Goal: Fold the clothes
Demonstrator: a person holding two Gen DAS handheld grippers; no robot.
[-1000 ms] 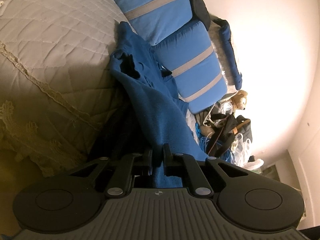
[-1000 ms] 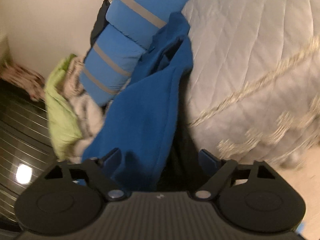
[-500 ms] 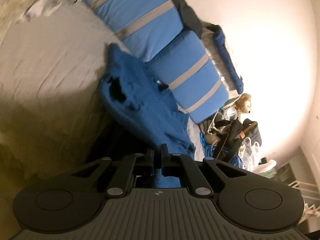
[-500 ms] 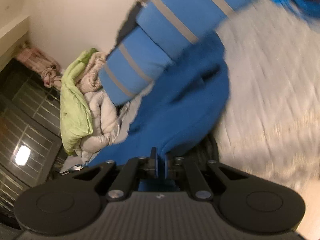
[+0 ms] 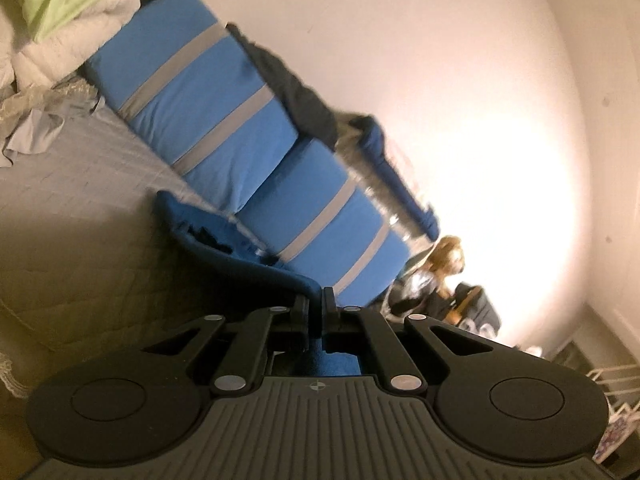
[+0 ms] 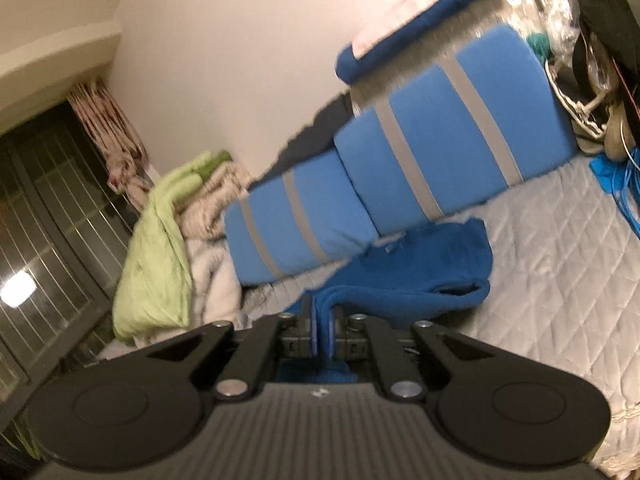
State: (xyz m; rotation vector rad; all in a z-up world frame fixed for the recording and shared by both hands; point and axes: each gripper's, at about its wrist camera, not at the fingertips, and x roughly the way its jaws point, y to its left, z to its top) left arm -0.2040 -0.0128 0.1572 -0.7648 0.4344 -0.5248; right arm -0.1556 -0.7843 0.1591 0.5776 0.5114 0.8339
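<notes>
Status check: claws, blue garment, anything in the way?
Left claw shut on blue garment. Right claw shut on it too. Striped blue cushions right behind it.

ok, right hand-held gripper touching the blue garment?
Touching. The right wrist view shows the right hand-held gripper shut on a fold of the blue garment, fabric pinched between its pads.

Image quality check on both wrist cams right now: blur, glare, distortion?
Left wrist: wall blown out to white glare at right, striped blue cushions motion-smeared, strong fisheye curve. Right wrist: striped cushions softly blurred, lamp reflection in the dark window, quilted bedspread fairly sharp. In both, the gripper body is crisp, jaws shut on the blue garment.
</notes>
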